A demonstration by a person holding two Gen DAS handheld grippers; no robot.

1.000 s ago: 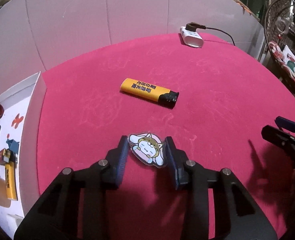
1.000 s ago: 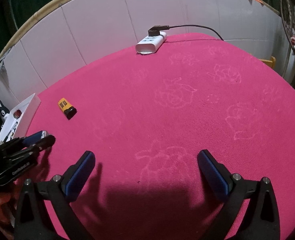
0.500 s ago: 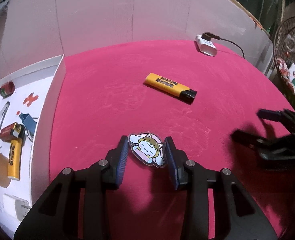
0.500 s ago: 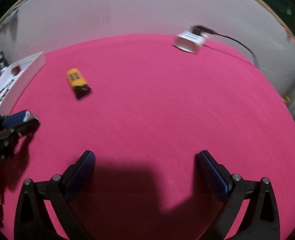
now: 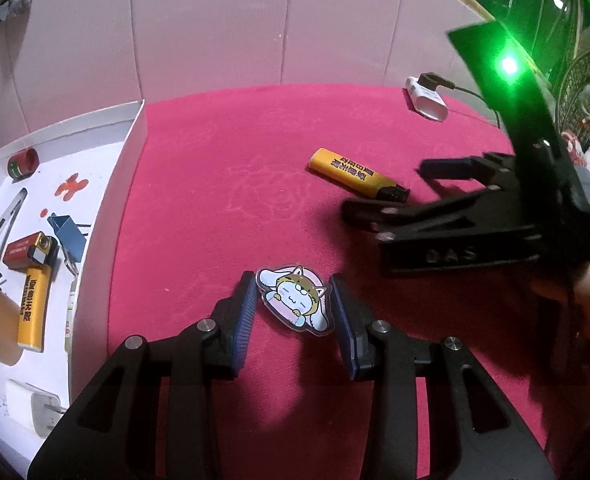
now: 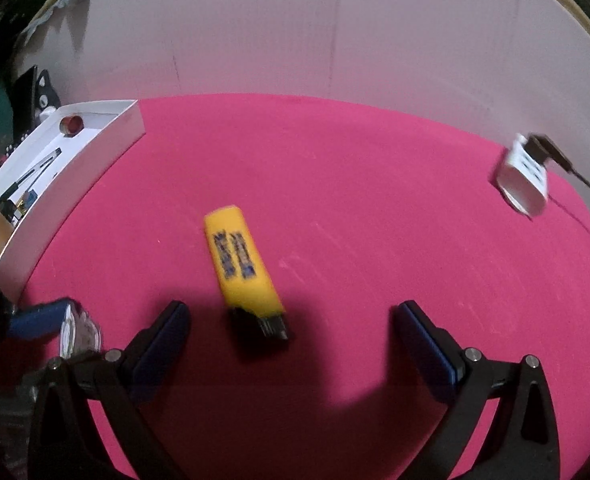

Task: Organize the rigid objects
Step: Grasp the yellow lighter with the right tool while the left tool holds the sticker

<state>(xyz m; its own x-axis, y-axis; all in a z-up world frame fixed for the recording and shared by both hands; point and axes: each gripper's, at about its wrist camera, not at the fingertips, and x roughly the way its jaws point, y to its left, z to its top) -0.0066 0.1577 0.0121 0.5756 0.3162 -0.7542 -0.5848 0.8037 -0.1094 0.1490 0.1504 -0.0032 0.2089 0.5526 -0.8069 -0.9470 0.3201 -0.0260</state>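
R fingers (image 6: 291, 344) are spread wide, nothing between the pads. The yellow lighter (image 6: 242, 266) lies on the pink desk (image 6: 375, 208) just ahead of them, roughly centred in the gap. Its long axis runs away from the fingers, nearly in line w/ the approach, slightly skewed: black cap end nearest, yellow butt pointing off toward the white tray (image 6: 75, 176). So the pads would close across its narrow width, which looks right for a pickup. R hand is clearly the nearer one to the lighter; seen from the L cam, the right gripper (image 5: 391, 196) reaches in from the side, tilted down, tips flanking the cap end w/o touching as far as I can tell.

L fingers (image 5: 293, 312) are clamped on the cartoon cat charm (image 5: 295, 300), pads against both edges, pitched down over the desk. Tray sits to their left, a second lighter (image 5: 33, 312) and other bits already in it; prob. next: L carries the charm there.

White power strip (image 6: 523, 180) lies at the far edge, well apart from both.
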